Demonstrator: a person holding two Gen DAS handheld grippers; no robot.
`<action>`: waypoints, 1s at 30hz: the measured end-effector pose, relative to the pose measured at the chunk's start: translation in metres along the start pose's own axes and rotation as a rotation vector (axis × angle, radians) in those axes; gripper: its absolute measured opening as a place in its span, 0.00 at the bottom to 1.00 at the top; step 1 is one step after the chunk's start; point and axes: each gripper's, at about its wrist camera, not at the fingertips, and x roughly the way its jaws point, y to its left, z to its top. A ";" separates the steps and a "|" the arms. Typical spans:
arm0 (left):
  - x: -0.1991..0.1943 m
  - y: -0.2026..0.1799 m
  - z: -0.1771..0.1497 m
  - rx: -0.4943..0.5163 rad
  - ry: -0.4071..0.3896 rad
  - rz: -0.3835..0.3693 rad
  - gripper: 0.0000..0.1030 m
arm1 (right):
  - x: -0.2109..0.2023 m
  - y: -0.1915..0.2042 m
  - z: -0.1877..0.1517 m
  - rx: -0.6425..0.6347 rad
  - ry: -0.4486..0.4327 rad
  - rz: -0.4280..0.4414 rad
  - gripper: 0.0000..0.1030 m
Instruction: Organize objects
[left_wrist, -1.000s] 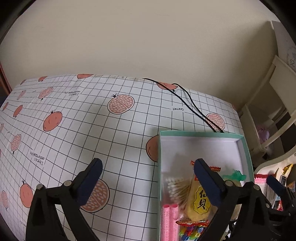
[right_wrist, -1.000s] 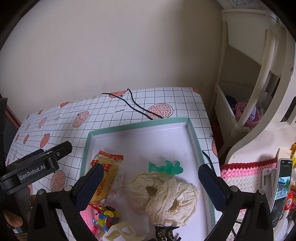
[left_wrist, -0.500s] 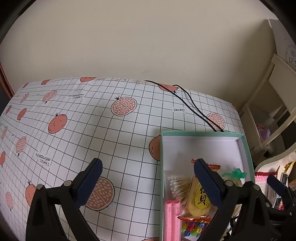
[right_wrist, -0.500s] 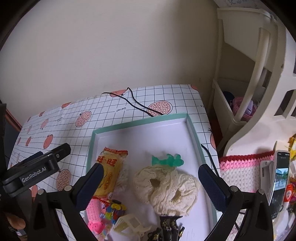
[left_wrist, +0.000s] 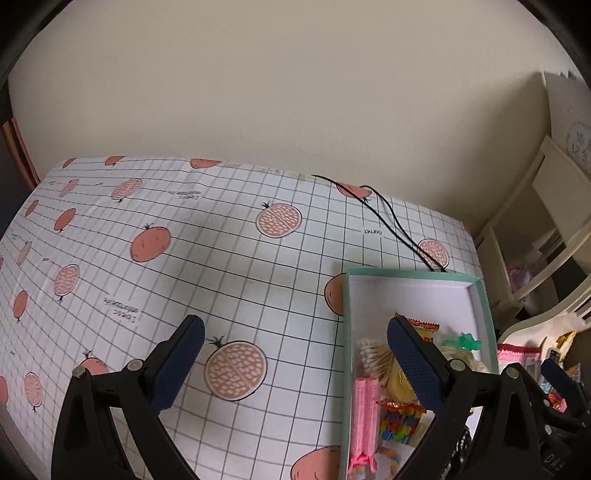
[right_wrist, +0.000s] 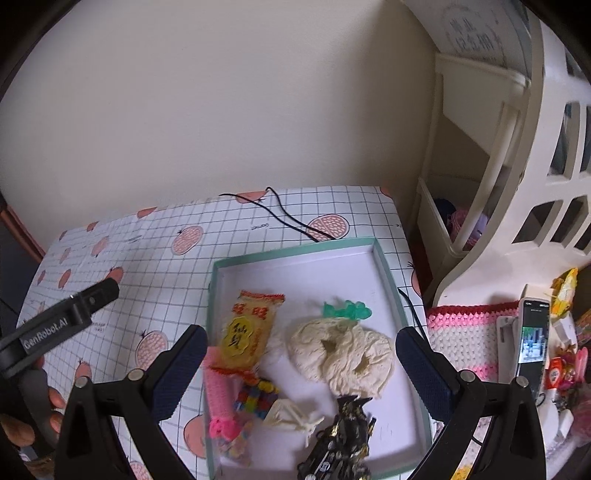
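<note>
Tray (right_wrist: 384, 266) below wide-open, empty hand-held gripper (right_wrist: 299, 365)

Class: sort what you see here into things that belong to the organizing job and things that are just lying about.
Job: teal tray, yellow snack packet, cream lace scrunchies, green clip, pink rollers.
Lying about: black cable, phone, white shelf.

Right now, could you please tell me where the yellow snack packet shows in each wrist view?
Left wrist: yellow snack packet, lower right, mostly hidden behind a finger of the left hand-held gripper.
Right wrist: lower centre, in plain sight.
Shared landmark: the green-rimmed tray holding it.
</note>
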 end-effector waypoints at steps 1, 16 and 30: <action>-0.004 0.003 0.000 -0.004 -0.005 0.001 0.96 | -0.004 0.003 -0.002 -0.004 0.000 -0.006 1.00; -0.069 0.044 -0.023 0.025 -0.082 0.024 0.96 | -0.054 0.019 -0.034 -0.040 -0.021 -0.041 1.00; -0.088 0.065 -0.067 0.038 -0.074 0.014 0.96 | -0.057 0.029 -0.087 -0.040 0.029 -0.033 1.00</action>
